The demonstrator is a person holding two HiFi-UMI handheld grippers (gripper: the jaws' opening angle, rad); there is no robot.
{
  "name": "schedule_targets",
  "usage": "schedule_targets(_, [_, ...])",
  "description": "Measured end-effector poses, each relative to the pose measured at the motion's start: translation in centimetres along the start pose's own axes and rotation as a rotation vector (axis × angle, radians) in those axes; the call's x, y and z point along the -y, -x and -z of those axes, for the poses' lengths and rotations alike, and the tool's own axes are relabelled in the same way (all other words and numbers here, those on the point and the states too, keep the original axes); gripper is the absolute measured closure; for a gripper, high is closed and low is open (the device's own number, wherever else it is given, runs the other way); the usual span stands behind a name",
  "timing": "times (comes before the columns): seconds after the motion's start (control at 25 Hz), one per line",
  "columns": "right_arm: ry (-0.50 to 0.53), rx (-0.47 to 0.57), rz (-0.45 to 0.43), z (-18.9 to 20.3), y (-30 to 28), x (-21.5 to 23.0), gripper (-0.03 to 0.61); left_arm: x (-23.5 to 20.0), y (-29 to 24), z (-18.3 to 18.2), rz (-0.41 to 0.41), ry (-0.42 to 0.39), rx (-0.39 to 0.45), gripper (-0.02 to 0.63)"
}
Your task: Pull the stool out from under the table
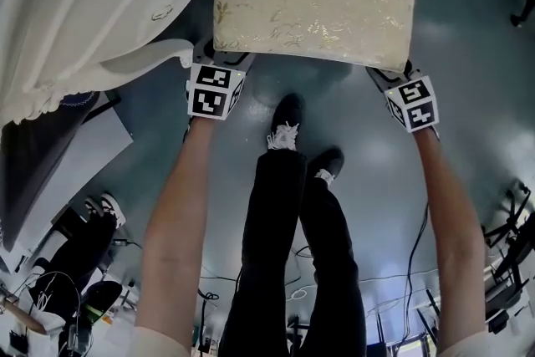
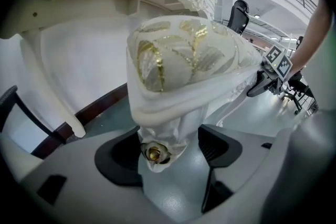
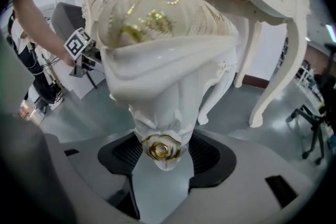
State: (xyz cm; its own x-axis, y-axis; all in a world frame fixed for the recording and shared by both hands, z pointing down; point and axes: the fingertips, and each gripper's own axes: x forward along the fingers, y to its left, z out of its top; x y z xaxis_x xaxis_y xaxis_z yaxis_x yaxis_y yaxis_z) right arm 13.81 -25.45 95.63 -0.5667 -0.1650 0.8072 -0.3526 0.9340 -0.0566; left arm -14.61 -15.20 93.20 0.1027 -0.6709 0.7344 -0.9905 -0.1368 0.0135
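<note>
In the head view the stool (image 1: 313, 0) stands at 12 o'clock from the person's shoes (image 1: 287, 123) on the grey floor (image 1: 368, 155). Its cream and gold seat shows nearly whole, but its far left corner is covered by the edge of the white table (image 1: 84, 21). The table fills 10 to 11 o'clock and is cut off by the frame. The stool's legs are hidden beneath the seat there. The jaw tips of the left gripper (image 1: 224, 58) at the near left corner, and of the right gripper (image 1: 391, 75) at the near right corner, also vanish under the seat's rim. The left gripper view shows that gripper's jaws spread wide around the corner with its gold rosette (image 2: 154, 153). Bare floor shows between the corner and the pad at 3 o'clock, while the pad at 9 o'clock is partly masked by the corner, so contact there cannot be judged. In the right gripper view the jaws are closed on the other corner, with pads against both its sides. A curved table leg (image 3: 281, 81) stands behind at 2 o'clock, apart from the stool.
</note>
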Motion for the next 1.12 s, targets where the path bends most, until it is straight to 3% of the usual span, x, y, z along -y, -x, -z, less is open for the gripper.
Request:
schedule_targets(0.12, [-0.091, 0.029, 0.095, -0.4, -0.2, 0.7, 0.298, 0.3, 0.1, 0.0, -0.009, 0.013, 0.001, 0.273])
schedule_targets(0.24, [-0.1, 0.035, 0.133, -0.6, -0.3, 1.2, 0.298, 0.5, 0.2, 0.1, -0.022, 0.024, 0.005, 0.275])
schedule_targets(0.48, [-0.071, 0.033, 0.123, -1.1, 0.2, 1.5, 0.299, 0.7, 0.9, -0.3, -0.03, 0.033, 0.012, 0.276])
schedule_targets(0.72, [-0.1, -0.014, 0.154, -3.8, -2.9, 4.7, 0.298, -2.9, -3.0, -2.7, -0.003, 0.029, -0.005, 0.276])
schedule_targets(1.12, [-0.057, -0.047, 0.14, -3.0, -3.4, 5.6, 0.299, -1.9, -3.8, -1.8, 0.001, 0.052, -0.01, 0.285])
